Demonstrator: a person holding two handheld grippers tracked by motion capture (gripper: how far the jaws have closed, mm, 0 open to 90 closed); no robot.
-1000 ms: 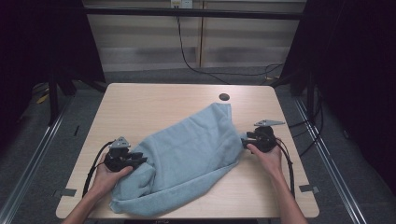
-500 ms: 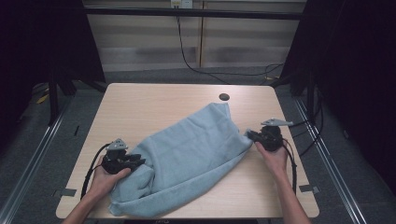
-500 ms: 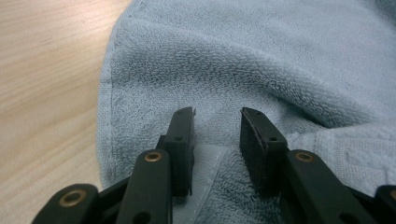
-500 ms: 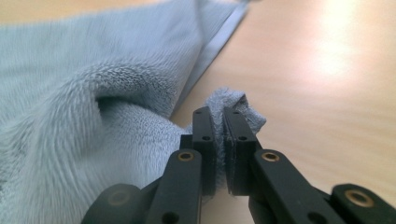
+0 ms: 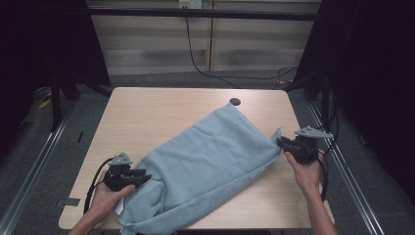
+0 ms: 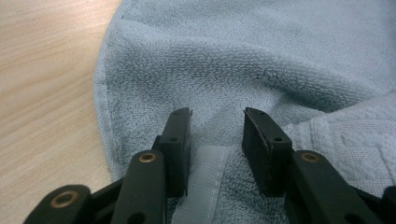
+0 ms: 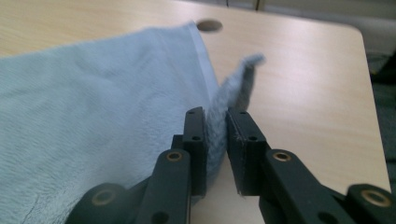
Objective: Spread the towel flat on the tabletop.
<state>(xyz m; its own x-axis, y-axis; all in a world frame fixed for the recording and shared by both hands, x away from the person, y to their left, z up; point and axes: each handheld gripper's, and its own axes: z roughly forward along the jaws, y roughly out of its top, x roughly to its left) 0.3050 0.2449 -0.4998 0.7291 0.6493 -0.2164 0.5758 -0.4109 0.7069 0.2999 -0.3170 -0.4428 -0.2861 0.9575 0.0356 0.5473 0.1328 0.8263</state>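
Note:
A light blue towel (image 5: 210, 156) lies slantwise across the wooden table (image 5: 156, 112), bunched at its near left end. My right gripper (image 5: 281, 143) is at the towel's right corner. In the right gripper view this gripper (image 7: 215, 122) is shut on the towel's edge (image 7: 233, 84), which stands up as a thin fold between the jaws. My left gripper (image 5: 145, 177) rests at the towel's near left end. In the left gripper view that gripper (image 6: 217, 127) is open, jaws apart over the towel (image 6: 243, 60), with a white label (image 6: 205, 182) between them.
A dark round hole (image 5: 235, 102) sits in the table near the towel's far corner, also visible as a hole (image 7: 209, 25) beyond the fold. Bare wood spreads at the far left. The table's right edge is close to my right hand. Cables trail from both grippers.
My right gripper has moved right toward the table's edge, drawing the towel's corner out with it. My left gripper has shifted slightly toward the near edge.

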